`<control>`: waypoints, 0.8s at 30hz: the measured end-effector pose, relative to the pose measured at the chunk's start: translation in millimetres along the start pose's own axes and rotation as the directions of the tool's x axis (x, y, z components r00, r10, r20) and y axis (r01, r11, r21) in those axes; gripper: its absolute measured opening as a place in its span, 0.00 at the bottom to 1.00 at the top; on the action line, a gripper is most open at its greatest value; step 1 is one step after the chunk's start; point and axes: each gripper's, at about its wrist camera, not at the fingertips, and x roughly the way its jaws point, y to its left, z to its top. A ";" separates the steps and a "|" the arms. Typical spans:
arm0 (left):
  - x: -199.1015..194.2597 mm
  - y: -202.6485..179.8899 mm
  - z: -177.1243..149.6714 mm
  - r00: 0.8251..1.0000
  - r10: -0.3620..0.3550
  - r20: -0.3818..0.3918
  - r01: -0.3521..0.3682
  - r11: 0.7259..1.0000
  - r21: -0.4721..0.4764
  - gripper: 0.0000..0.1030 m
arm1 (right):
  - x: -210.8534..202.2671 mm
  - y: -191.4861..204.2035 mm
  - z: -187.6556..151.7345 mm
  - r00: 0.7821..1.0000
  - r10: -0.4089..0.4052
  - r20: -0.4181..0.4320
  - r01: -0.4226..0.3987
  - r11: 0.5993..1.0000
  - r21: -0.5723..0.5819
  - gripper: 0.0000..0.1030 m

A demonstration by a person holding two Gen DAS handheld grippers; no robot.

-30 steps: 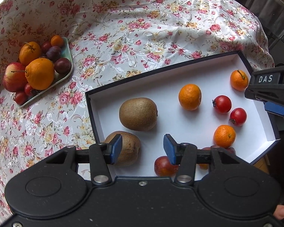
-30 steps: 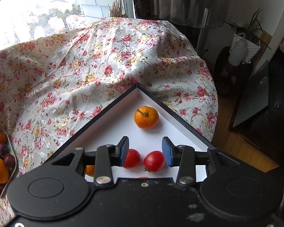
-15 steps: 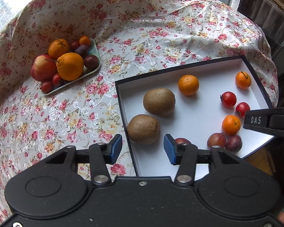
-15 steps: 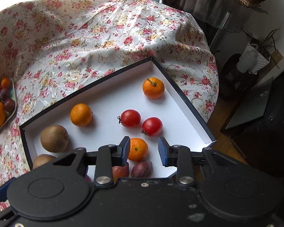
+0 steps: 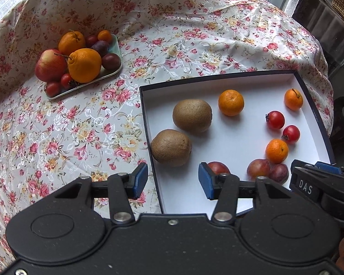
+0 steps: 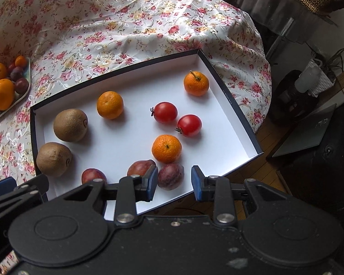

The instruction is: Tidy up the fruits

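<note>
A white box with a dark rim (image 5: 252,75) (image 6: 117,73) lies on the flowered cloth. It holds two kiwis (image 5: 192,115) (image 6: 70,125), three mandarins (image 5: 231,102) (image 6: 166,148), two tomatoes (image 5: 275,120) (image 6: 165,112) and three plums (image 5: 258,168) (image 6: 170,176). A green tray (image 5: 112,74) (image 6: 25,91) at far left holds an apple (image 5: 50,65), oranges (image 5: 84,65), plums and tomatoes. My left gripper (image 5: 173,180) is open and empty above the box's near left edge. My right gripper (image 6: 174,180) is open and empty above the box's near edge, over a plum.
The flowered cloth (image 5: 172,23) drapes over a round table that drops off at right. Beyond it are a dark cabinet (image 6: 321,171), a potted plant (image 6: 321,78) and wooden floor (image 6: 263,171). The right gripper's side shows in the left wrist view (image 5: 321,183).
Both grippers have pulled back and up from the box, so more of the box and the tray shows. Both stay open and empty. No fruit moved.
</note>
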 end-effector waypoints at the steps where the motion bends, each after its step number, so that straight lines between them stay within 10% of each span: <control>1: 1.7 -0.5 -0.1 1.000 0.002 -0.002 -0.002 1.000 -0.001 0.55 | -0.9 1.7 0.1 1.000 -0.003 0.010 0.003 1.000 -0.018 0.31; 24: 11.7 -7.1 -4.9 0.999 0.012 -0.031 -0.012 1.000 -0.013 0.55 | 4.0 3.9 -2.8 1.000 -0.007 -0.010 0.006 0.996 -0.088 0.31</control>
